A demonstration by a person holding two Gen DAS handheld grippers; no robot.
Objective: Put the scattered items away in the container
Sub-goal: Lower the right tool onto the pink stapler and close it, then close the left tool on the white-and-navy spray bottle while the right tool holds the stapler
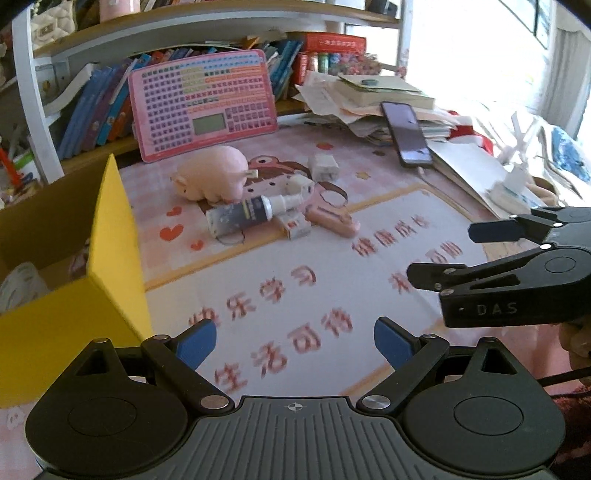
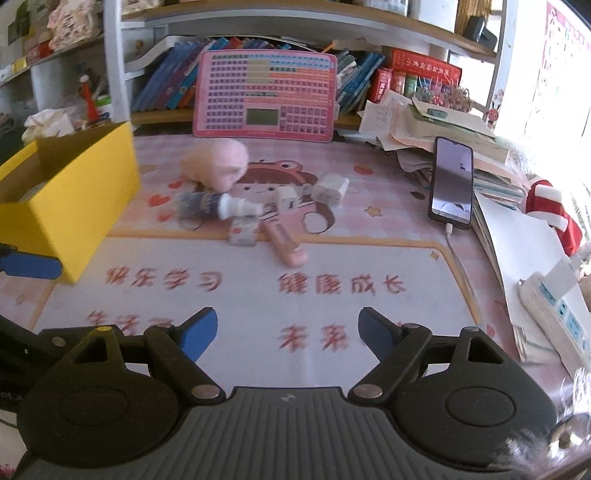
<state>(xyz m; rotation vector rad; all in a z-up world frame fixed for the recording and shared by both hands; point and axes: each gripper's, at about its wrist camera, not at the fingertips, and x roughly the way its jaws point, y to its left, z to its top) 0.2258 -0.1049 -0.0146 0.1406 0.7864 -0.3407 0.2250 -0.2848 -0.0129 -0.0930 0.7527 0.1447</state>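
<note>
Covering desk, pink printed mat (image 2: pixel 258 295), bookshelf (image 2: pixel 258 22) behind, text blurred.

Left gripper (image 1: pixel 295 343) hangs tilted down over the mat's near edge, jaws wide apart, nothing between them. Right gripper (image 2: pixel 288 332) sits beside it, likewise tilted down, jaws spread and empty, blue fingertips (image 2: pixel 375 330) clear of everything

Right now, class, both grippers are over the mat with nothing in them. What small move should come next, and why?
Probably ease the left gripper forward toward the spray bottle. Its jaws stand open and empty, the bottle is the nearest item in the cluster ahead, and the yellow box stands just to its left. The right gripper is empty too, but farther from the box.
</note>
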